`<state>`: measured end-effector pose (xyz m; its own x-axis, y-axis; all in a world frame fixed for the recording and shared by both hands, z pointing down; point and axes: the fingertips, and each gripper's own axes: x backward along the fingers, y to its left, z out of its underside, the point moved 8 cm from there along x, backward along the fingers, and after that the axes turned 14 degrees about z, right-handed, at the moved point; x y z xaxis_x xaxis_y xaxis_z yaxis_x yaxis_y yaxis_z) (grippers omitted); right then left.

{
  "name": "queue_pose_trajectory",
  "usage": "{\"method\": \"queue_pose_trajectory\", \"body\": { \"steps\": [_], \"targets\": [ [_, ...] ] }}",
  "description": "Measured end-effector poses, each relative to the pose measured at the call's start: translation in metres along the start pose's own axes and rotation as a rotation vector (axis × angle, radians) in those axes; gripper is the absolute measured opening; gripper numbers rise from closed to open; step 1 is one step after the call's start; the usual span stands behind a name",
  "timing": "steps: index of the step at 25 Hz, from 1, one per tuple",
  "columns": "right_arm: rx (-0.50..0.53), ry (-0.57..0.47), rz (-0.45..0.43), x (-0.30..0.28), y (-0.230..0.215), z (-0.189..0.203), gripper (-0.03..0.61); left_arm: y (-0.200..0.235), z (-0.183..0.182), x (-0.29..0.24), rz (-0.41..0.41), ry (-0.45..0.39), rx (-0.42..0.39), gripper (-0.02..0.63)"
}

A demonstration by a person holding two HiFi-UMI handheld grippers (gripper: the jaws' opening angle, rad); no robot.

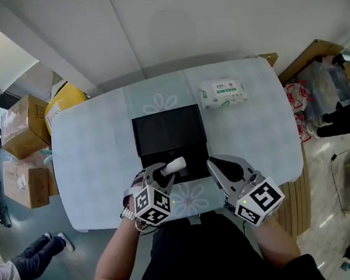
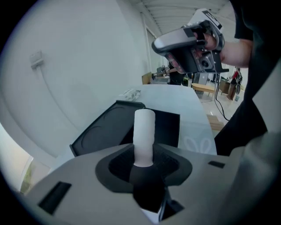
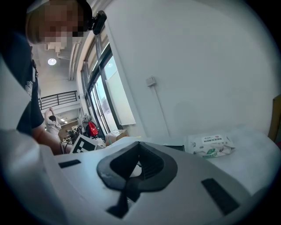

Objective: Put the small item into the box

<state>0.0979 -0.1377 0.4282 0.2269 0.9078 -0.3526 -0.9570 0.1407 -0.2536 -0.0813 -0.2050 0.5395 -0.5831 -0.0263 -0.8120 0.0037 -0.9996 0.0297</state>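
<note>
White cylinder point(image 2: 144, 136) is pinched upright between the jaws of the left gripper point(image 1: 166, 175), poised over the near side of the open black box point(image 1: 168, 131). The box lies mid-table on the pale table point(image 1: 97, 155). Just beside it, the right gripper point(image 1: 223, 170) hovers with its jaws pressed together, empty. A wet-wipes pack point(image 1: 222, 93) sits beyond the box's far right corner.

A pale worktop point(image 1: 90, 150) with faint flower prints stands against a plain white wall point(image 1: 213, 17) that carries a small socket point(image 3: 151, 81). Cardboard boxes point(image 1: 23, 125) sit on the grey floor point(image 1: 15, 226) at left, and wooden furniture point(image 1: 313, 54) stands at right. Tall windows point(image 3: 112, 88) let in daylight.
</note>
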Motion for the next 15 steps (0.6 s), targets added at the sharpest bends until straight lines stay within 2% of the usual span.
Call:
{"method": "queue_pose_trajectory", "body": {
  "steps": [6,15],
  "targets": [
    [-0.032,0.029,0.033,-0.009,-0.015,0.011,0.009,0.008,0.007,-0.031,0.077,0.098,-0.016,0.133],
    [-0.077,0.045,0.060,-0.013,-0.024,0.024,0.009,0.012,0.011,-0.058,0.127,0.236,-0.051,0.133]
  ]
}}
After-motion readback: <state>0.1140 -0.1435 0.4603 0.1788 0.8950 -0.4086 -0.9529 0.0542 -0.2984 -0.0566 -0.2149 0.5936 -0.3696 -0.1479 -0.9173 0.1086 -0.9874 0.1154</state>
